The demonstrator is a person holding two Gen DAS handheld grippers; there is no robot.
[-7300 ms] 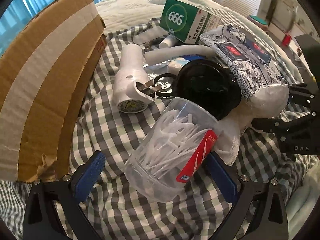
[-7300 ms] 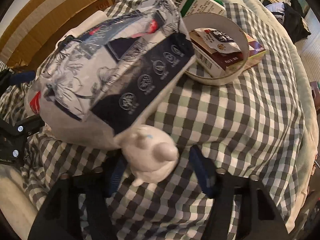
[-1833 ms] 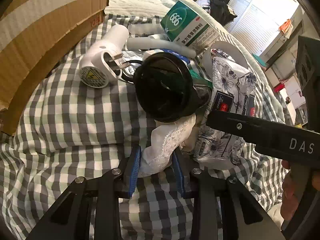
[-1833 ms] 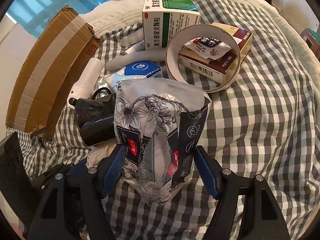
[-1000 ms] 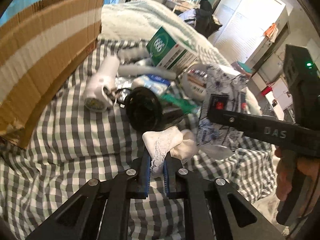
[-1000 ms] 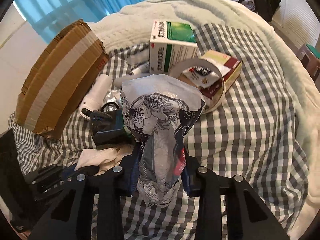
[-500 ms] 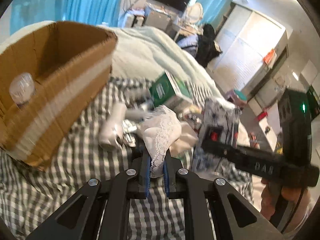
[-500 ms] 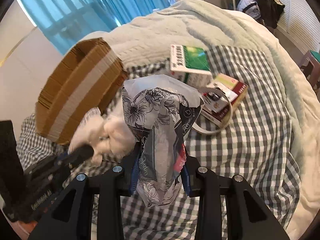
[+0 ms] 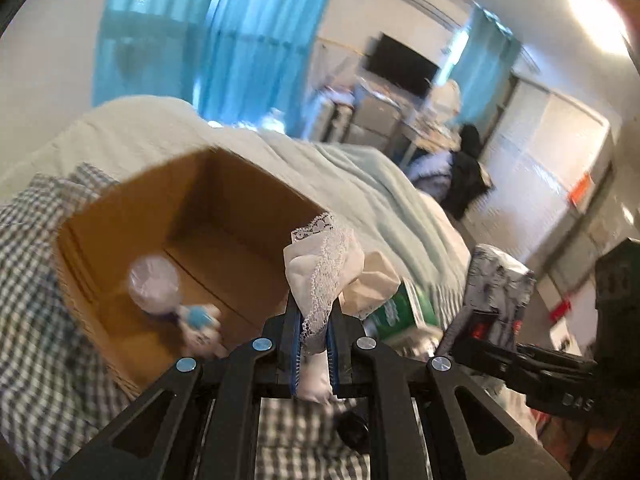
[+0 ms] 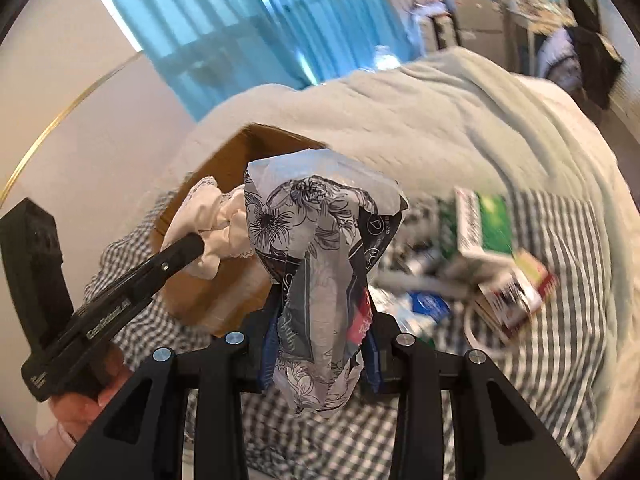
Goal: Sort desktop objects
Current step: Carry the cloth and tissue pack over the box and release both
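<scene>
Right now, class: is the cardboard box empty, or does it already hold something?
Not empty. The box is open-topped, and a clear round container and a small white-and-blue item lie on its floor.

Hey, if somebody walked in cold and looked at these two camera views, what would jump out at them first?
Probably the two loads held up in the air: the left gripper is clamped on a white lace-trimmed cloth, and the right gripper on a crumpled flower-print packet. Just beyond them on the checked bedspread sits an open cardboard box, with a few small items already in its bottom.
</scene>
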